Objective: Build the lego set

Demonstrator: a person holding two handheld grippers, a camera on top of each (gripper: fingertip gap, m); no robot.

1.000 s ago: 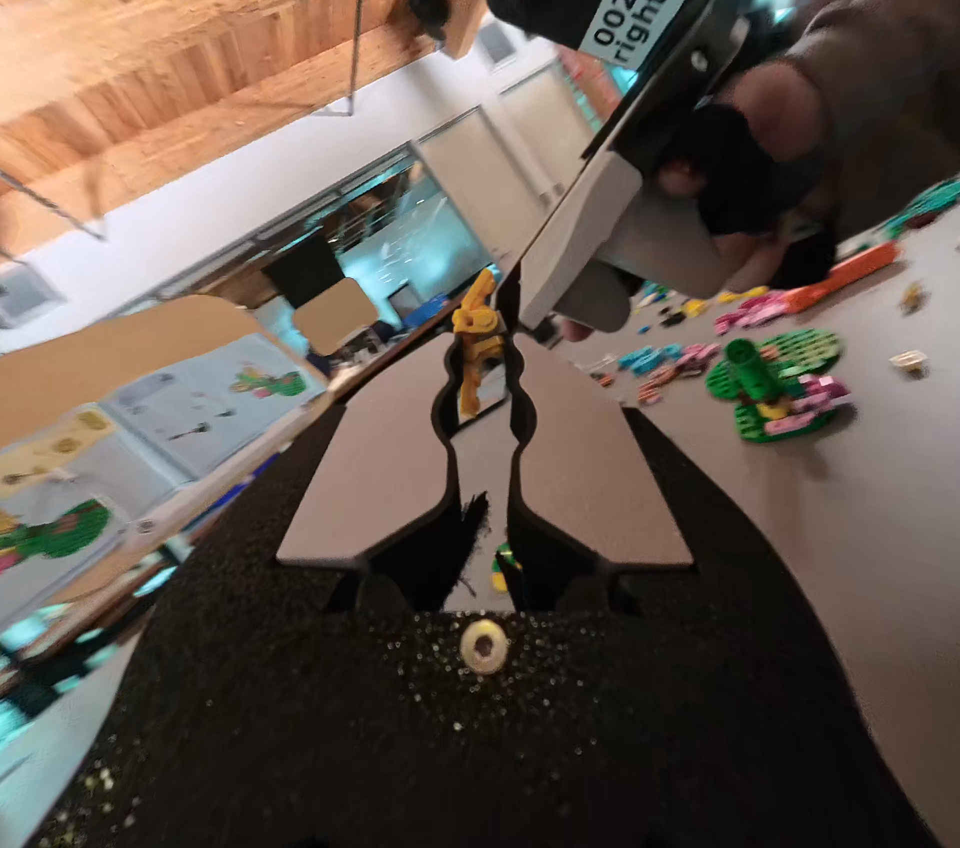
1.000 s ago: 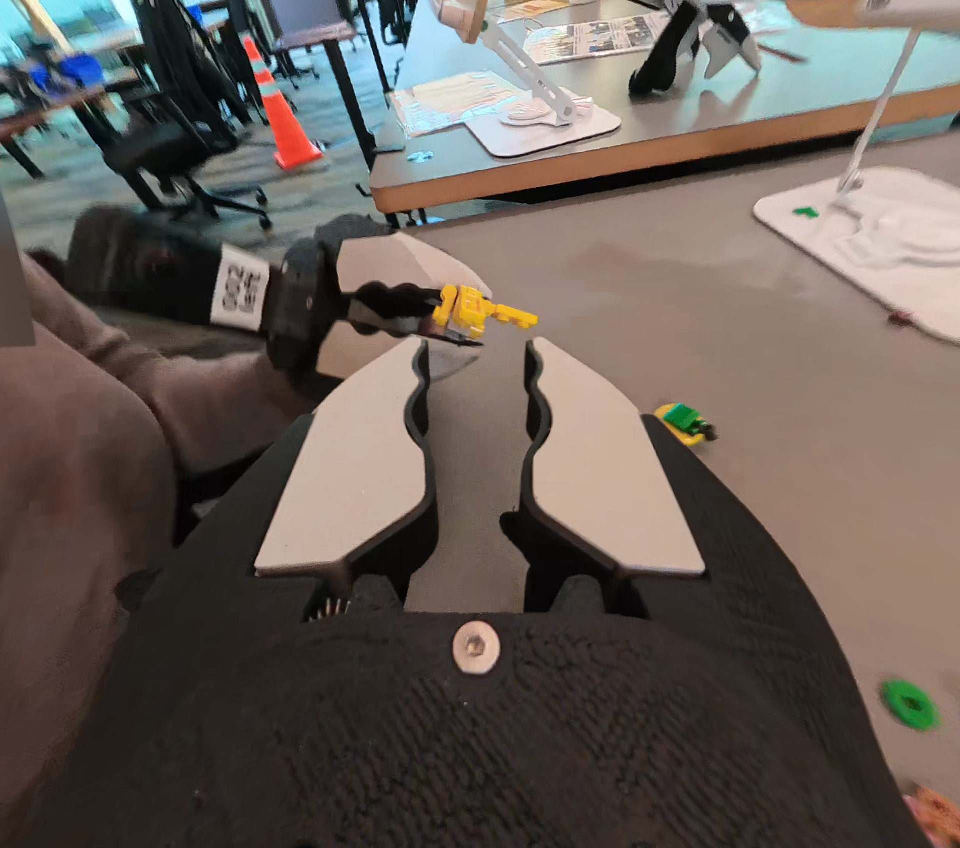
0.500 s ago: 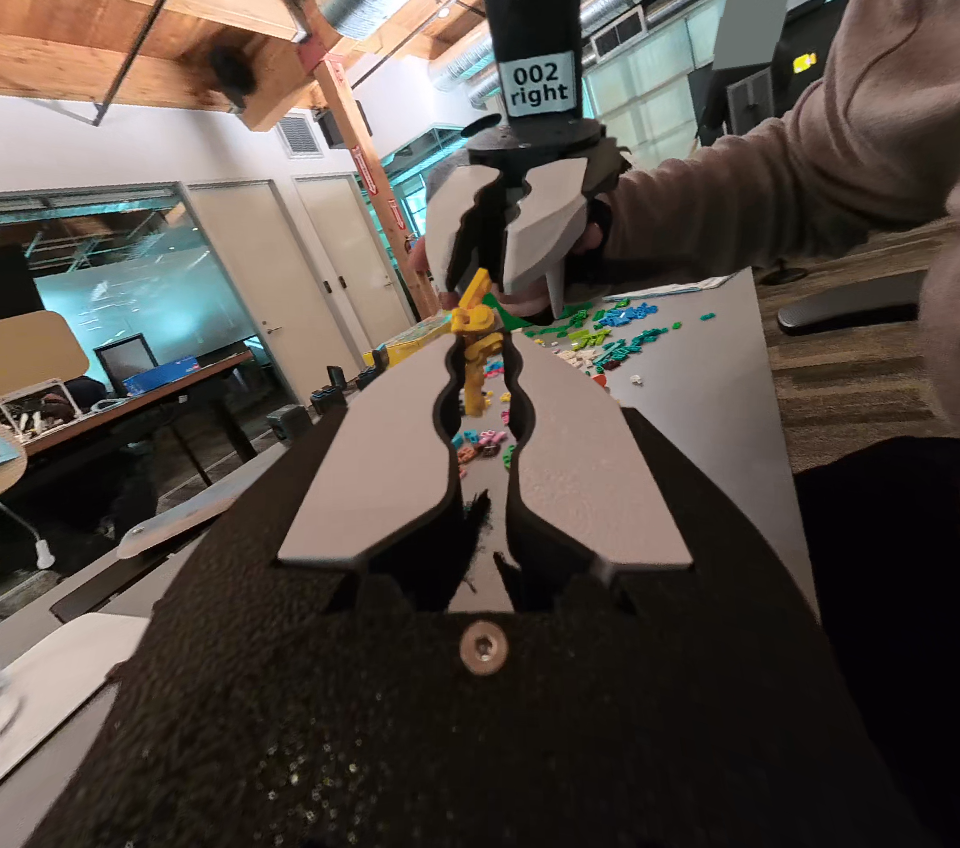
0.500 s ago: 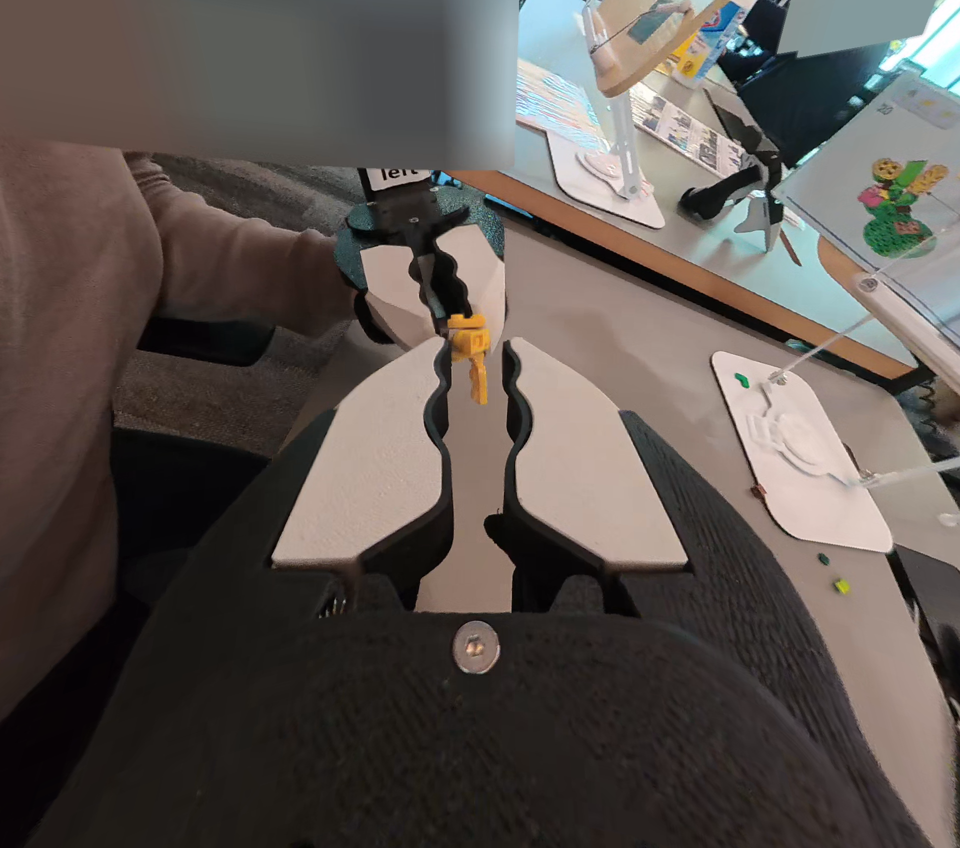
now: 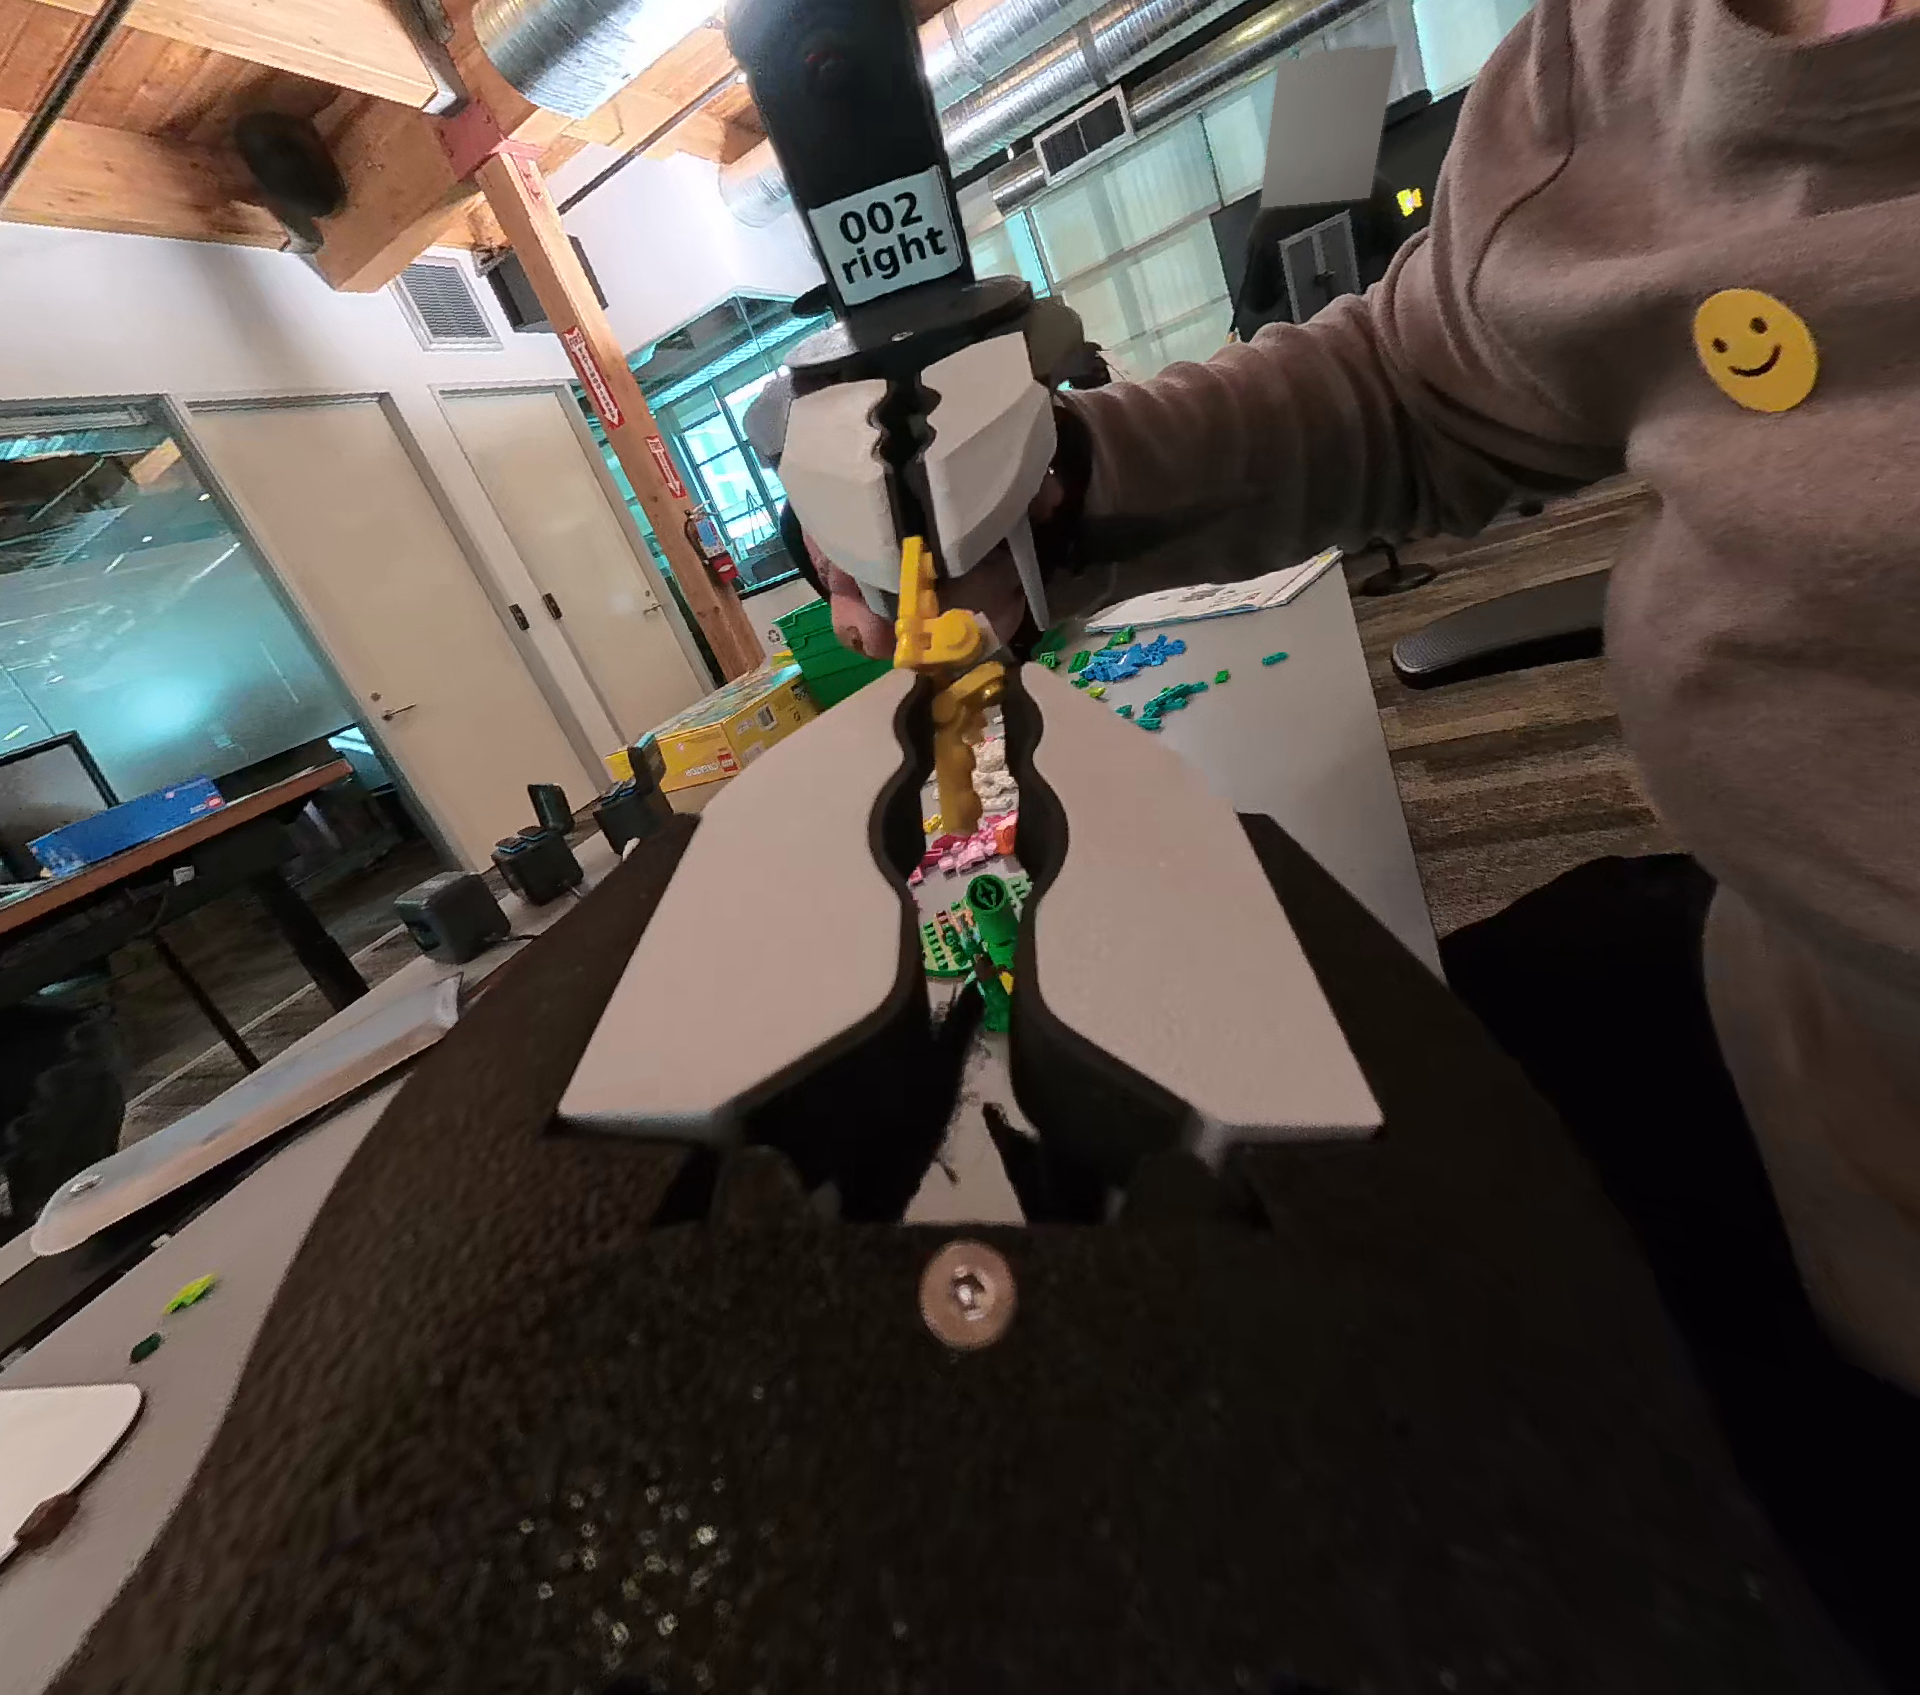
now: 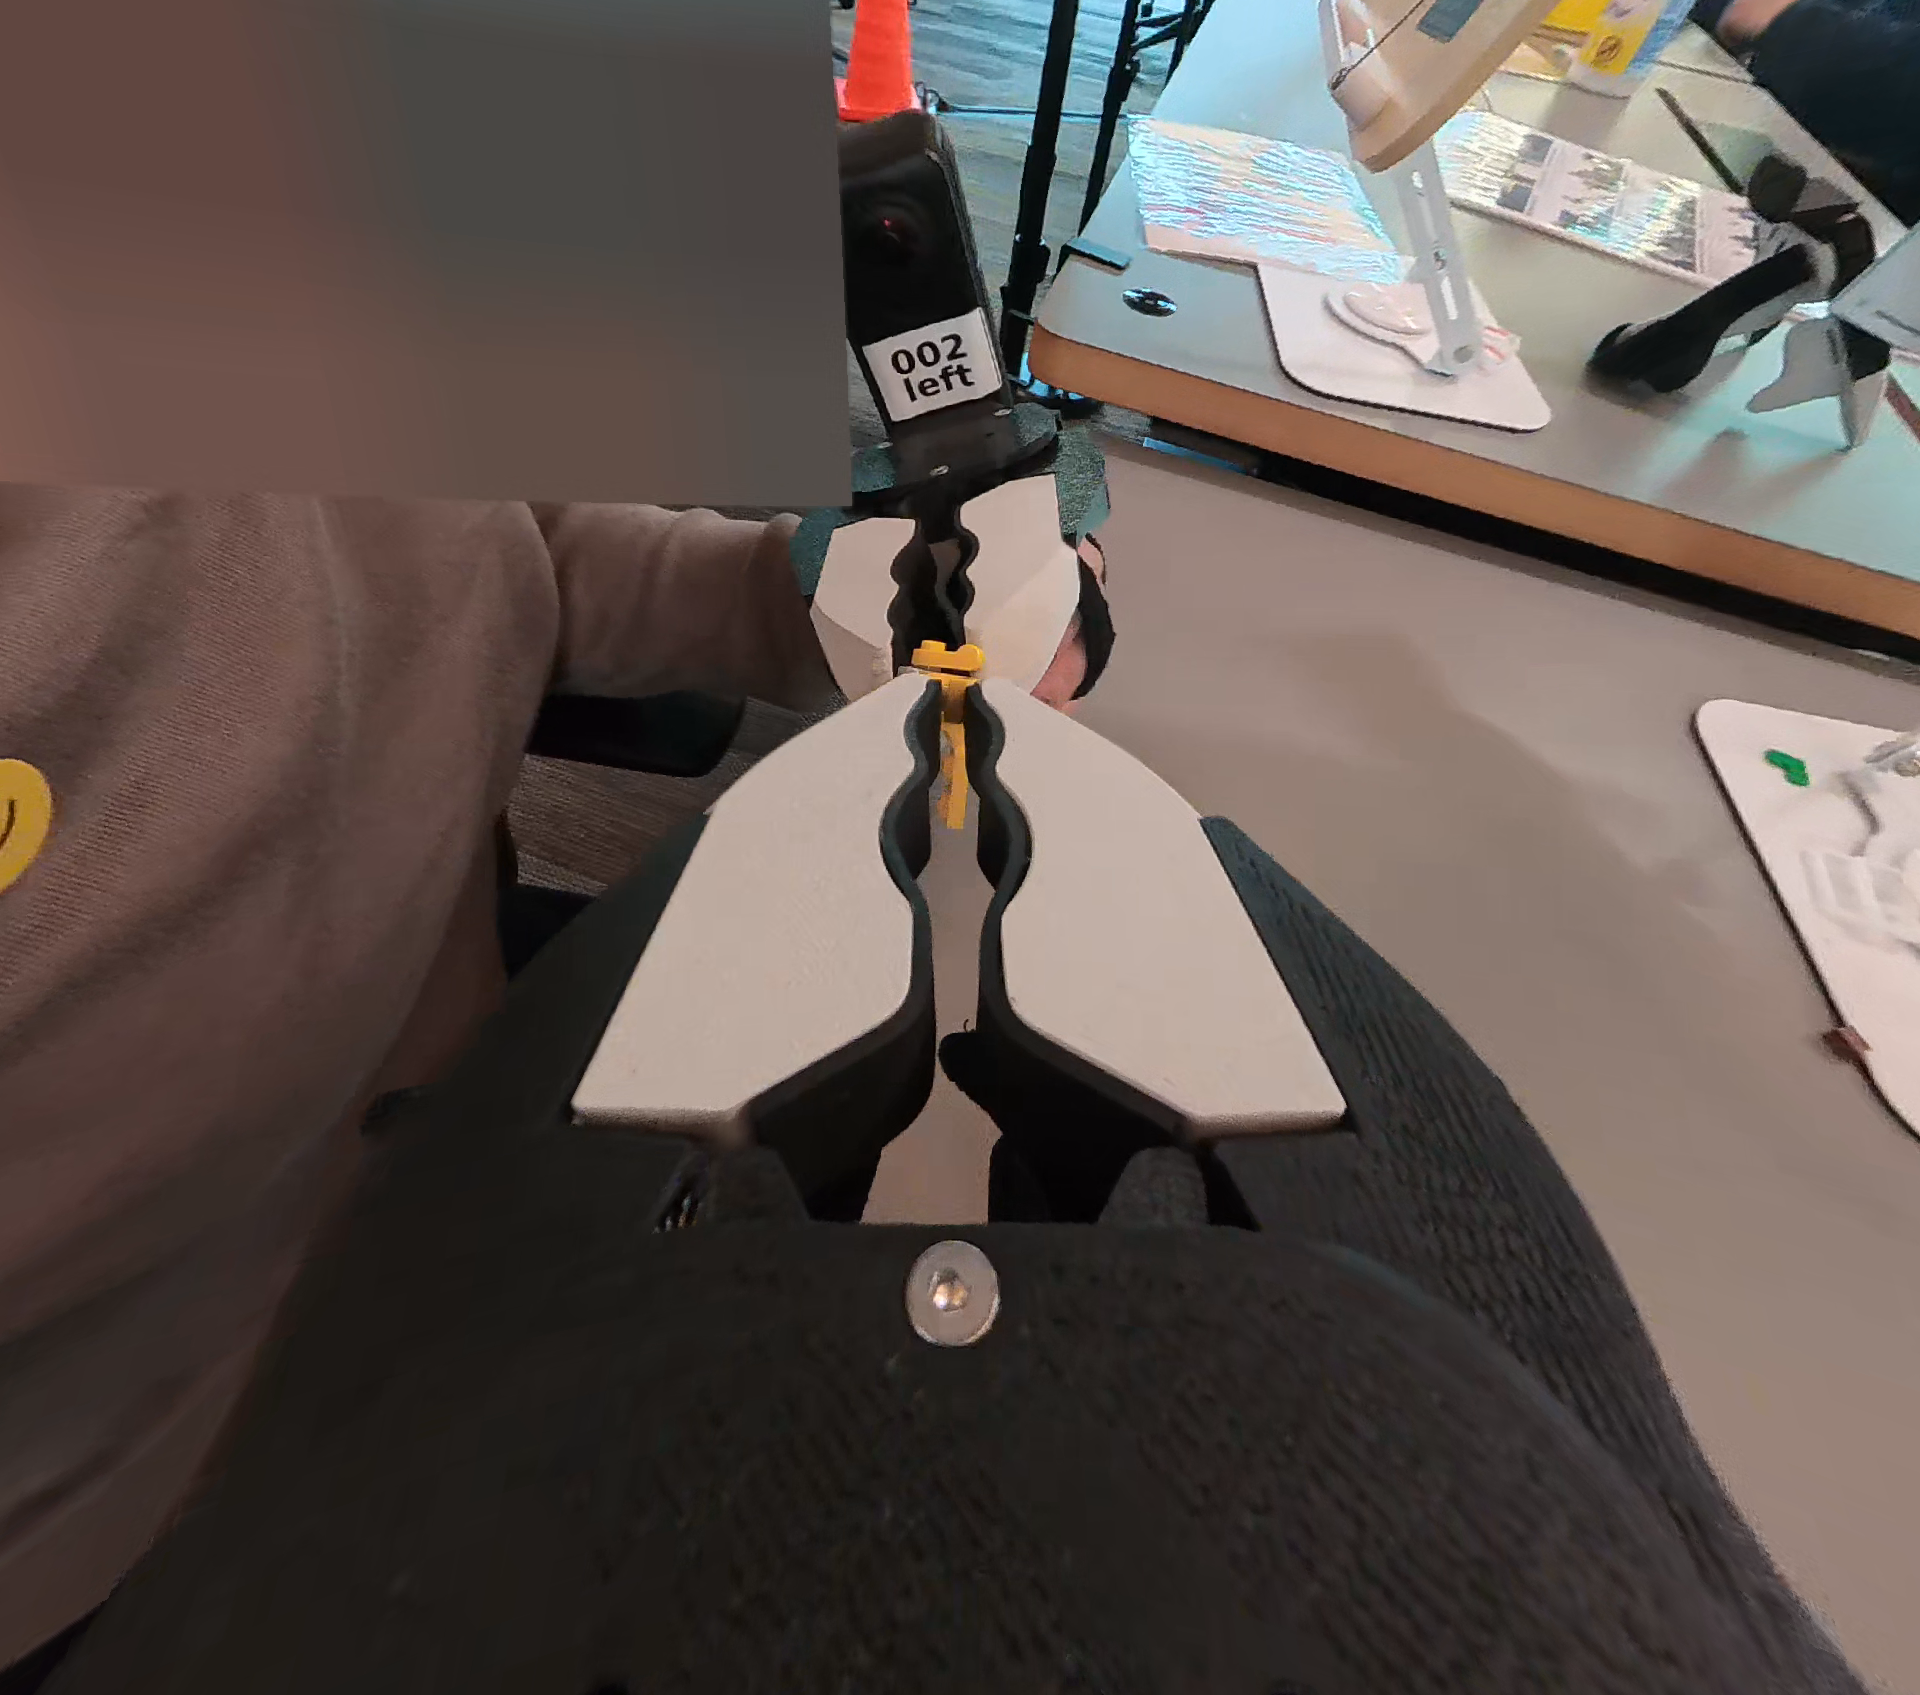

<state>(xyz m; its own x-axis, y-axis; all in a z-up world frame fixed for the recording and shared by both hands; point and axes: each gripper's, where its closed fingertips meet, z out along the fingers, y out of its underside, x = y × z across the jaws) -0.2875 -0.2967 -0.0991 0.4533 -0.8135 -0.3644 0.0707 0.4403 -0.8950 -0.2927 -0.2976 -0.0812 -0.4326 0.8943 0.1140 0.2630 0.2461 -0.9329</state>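
Observation:
A small yellow lego assembly (image 5: 958, 746) is held in the air between both grippers, which face each other tip to tip. My left gripper (image 5: 961, 674) is shut on its darker yellow lower part. My right gripper (image 5: 920, 570) comes from the far side and is shut on the bright yellow upper end (image 5: 916, 606). In the right wrist view my right gripper (image 6: 951, 687) pinches the yellow piece (image 6: 953, 762), and the left gripper (image 6: 940, 643) grips its far end. A person's sleeves hold both tools above the grey table (image 6: 1403, 762).
A green lego build (image 5: 987, 918) stands on the table below the left fingers, with pink bricks (image 5: 961, 845) and loose blue and green bricks (image 5: 1132, 669) beyond. A booklet (image 5: 1216, 601) lies at the far end. A white stand base (image 6: 1818, 866) is at right. Only a small space, under 4 cm, lies between the two pairs of fingers.
My right gripper was open and has shut on the yellow piece. Both grippers swung round to face each other, with the piece still in the left gripper.

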